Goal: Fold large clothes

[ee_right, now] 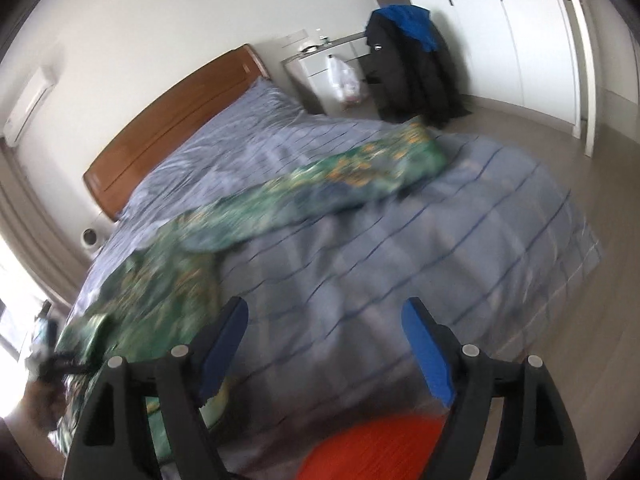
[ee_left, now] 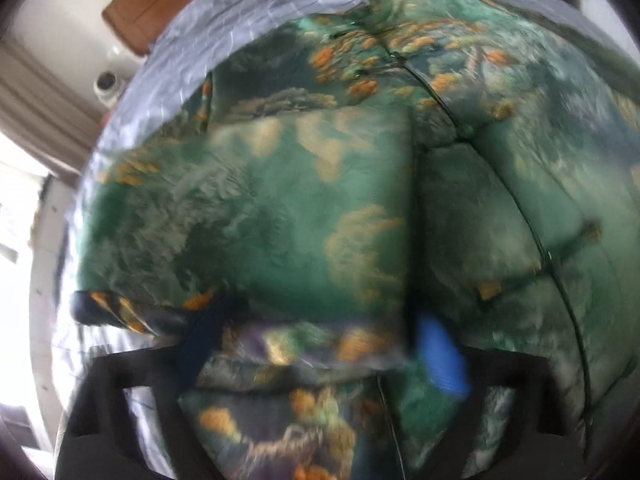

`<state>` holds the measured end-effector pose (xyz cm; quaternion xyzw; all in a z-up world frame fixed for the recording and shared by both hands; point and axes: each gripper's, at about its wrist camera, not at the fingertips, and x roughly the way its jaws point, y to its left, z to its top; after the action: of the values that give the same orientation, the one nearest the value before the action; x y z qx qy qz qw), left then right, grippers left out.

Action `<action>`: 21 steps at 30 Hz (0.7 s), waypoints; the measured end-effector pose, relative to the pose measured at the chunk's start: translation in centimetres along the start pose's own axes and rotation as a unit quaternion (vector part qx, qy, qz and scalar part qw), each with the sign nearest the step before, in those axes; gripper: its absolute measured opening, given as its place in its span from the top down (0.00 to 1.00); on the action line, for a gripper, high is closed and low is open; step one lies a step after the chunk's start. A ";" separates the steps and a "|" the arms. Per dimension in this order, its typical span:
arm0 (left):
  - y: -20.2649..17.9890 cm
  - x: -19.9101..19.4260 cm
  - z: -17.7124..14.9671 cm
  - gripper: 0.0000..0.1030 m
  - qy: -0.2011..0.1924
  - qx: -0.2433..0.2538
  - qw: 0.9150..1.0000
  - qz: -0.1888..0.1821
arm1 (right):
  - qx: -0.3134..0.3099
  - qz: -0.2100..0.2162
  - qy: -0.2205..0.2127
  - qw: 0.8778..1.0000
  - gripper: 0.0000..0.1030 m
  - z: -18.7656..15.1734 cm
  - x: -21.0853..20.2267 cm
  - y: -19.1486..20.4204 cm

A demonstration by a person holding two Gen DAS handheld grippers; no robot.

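Observation:
A large green garment (ee_left: 304, 208) with orange and cream print fills the left wrist view, spread on a blue-grey bedspread (ee_left: 224, 32). My left gripper (ee_left: 320, 344) is closed on a folded edge of this garment; the fabric bunches between its blue pads (ee_left: 440, 360). In the right wrist view the same garment (ee_right: 280, 200) lies as a long diagonal band across the bed (ee_right: 440, 240). My right gripper (ee_right: 324, 344) is open and empty, hovering above the bedspread to the right of the garment.
A wooden headboard (ee_right: 168, 132) stands at the far end of the bed. A white dresser (ee_right: 320, 76) with a plastic bag and dark clothes on a rack (ee_right: 416, 64) stand beyond. An orange thing (ee_right: 372, 448) lies below my right gripper. Bare floor (ee_right: 560, 152) is on the right.

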<state>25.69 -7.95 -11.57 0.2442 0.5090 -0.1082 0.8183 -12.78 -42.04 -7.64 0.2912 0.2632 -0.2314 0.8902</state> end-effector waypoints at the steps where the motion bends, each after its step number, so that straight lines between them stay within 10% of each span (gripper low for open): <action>1: 1.2 -0.1 0.0 0.78 0.001 -0.024 1.000 -0.019 | -0.003 0.006 0.003 1.000 0.24 -0.9 -0.2 1.0; 8: 15.5 -8.0 -2.3 0.90 -0.087 -0.195 0.977 -0.024 | -0.075 0.020 0.003 0.997 0.24 -3.6 -0.7 5.5; 13: 29.8 -10.6 -8.0 0.90 -0.099 -0.311 0.940 0.098 | -0.094 0.040 0.013 0.995 0.24 -3.6 0.4 7.8; 18: 38.3 -8.6 -16.3 0.34 -0.047 -0.423 0.881 0.206 | -0.102 0.048 0.019 0.993 0.24 -3.5 0.6 8.9; 21: 37.6 -7.8 -19.9 0.30 -0.043 -0.433 0.887 0.153 | -0.101 0.041 0.018 0.994 0.24 -2.8 0.0 8.4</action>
<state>22.61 33.88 -0.97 -0.0640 0.4258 0.2392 0.8703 -8.91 -34.15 -6.24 0.2143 0.2892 -0.1611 0.9190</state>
